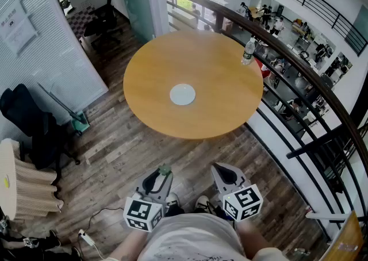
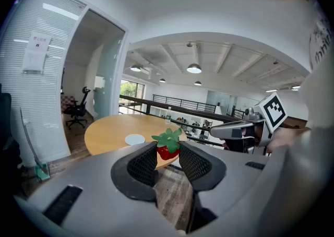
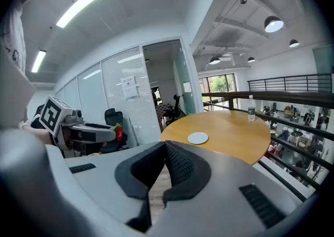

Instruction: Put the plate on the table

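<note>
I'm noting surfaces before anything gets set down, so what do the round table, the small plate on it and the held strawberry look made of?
The round table looks like wood or wood-look laminate, with an even honey colour and a soft sheen. The plate is pale and plain, ceramic or plastic; too small to tell. The strawberry is probably a plastic toy, with a glossy red body and stiff green leaves.

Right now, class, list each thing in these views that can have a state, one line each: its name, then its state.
left gripper: shut on the strawberry, held in the air short of the table
strawberry: gripped between the left jaws, leaves up
right gripper: shut, nothing between its jaws
plate: lying flat near the middle of the table, empty
bottle: standing upright at the table's edge
table: bearing the plate and bottle
</note>
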Available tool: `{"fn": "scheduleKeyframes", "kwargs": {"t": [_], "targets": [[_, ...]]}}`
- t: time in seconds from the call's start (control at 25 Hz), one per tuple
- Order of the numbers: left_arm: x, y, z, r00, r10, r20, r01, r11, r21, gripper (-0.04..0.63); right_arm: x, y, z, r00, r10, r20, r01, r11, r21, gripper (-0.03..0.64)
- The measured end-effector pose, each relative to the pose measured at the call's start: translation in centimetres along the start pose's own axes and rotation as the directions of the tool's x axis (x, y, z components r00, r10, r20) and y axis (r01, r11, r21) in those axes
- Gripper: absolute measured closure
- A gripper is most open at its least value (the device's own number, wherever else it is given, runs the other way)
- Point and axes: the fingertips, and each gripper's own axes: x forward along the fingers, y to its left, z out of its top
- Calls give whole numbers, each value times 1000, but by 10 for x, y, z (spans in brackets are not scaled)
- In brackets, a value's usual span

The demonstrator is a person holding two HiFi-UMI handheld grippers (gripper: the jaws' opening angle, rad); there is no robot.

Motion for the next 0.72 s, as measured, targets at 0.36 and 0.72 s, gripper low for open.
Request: {"fn": "scheduleKeyframes", "kwargs": {"t": [0.36, 0.72], "targets": [[-3, 2, -7, 1000, -17, -10, 17, 1000, 0, 449, 2, 11, -6, 1000, -6, -8, 6, 1000, -1, 592], [-11, 26, -1, 998, -56, 5, 56, 998, 7, 449, 17, 18, -10, 998, -67, -22, 68, 997, 32, 592]]}}
